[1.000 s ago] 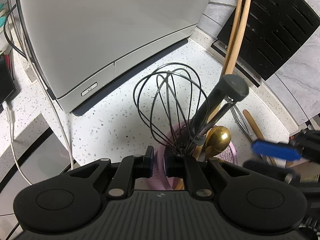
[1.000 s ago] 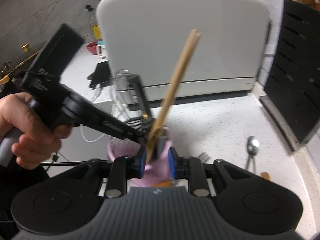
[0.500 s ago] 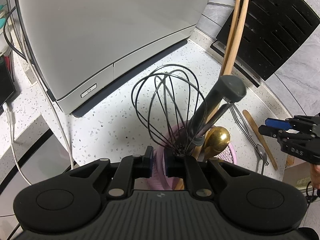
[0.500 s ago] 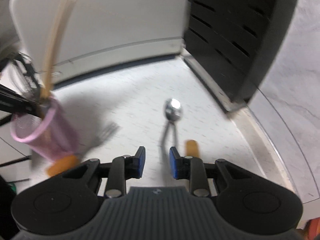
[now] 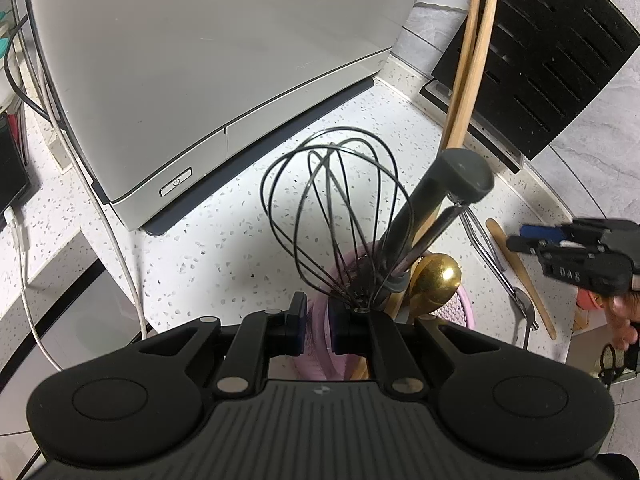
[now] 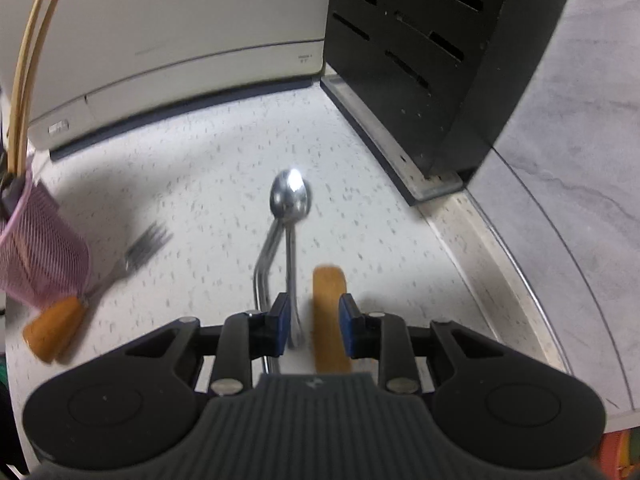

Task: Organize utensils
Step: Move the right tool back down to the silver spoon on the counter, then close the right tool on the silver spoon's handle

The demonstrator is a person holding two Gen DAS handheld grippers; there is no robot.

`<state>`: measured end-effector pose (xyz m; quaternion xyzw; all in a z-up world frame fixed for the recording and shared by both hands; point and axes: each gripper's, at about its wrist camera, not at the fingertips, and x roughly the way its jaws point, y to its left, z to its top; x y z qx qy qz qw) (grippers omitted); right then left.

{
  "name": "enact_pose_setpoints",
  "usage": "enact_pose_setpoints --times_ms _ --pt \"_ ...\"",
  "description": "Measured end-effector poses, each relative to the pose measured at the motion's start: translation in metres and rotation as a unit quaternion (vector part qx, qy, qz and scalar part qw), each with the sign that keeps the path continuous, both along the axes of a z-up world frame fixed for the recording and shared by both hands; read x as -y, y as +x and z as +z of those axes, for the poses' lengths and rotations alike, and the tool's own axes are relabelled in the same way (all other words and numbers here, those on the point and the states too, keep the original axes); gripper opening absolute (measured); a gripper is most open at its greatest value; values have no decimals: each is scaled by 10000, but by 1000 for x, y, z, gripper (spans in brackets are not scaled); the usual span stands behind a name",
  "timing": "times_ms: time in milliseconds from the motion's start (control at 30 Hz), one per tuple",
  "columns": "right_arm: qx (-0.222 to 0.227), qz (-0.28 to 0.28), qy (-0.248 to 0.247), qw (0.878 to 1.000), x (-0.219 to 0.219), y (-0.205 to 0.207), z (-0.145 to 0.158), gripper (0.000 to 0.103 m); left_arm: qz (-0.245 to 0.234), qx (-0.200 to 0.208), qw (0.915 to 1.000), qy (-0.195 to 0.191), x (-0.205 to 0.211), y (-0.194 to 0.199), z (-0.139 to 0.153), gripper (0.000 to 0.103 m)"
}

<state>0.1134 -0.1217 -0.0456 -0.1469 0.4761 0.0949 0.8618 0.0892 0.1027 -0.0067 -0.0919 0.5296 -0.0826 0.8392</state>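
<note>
Left gripper (image 5: 317, 322) clamped on the rim of the pink mesh holder (image 5: 460, 308), whisk (image 5: 336, 216) and chopsticks (image 5: 472, 64) standing in it; right gripper (image 6: 313, 322) jaws apart, empty, over a wooden handle (image 6: 329, 312); steel spoon (image 6: 290, 199) lying beyond on the counter (image 6: 224, 168), knife block (image 6: 420, 52) farthest

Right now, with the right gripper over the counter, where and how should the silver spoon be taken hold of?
Grip the silver spoon on its thin handle, near the end closest to the right gripper, coming down from above. It lies flat, bowl pointing away, and the handle already runs between the open jaws. Keep the jaws off the wooden stick lying close alongside, also inside the gap.
</note>
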Motion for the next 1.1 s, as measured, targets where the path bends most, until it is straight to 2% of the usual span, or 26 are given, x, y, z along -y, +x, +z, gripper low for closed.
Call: enact_pose_setpoints --times_ms 100,467,600,700,1100 --pt "-6 15 127 9999 -8 12 -2 24 8 -4 10000 -4 0 0 -1 11" --pt "-180 40 -56 9998 -23 38 -21 21 20 -12 10000 -46 -6 1 -3 14" --pt "-256 89 -53 9996 -24 40 -26 14 15 -6 10000 -44 -6 1 -2 14" --pt "-259 95 -62 9996 -27 41 -27 0 14 -6 10000 -39 -5 1 -2 14" --pt "-189 1 212 9996 -23 37 -12 0 19 1 10000 -35 -5 0 -2 14"
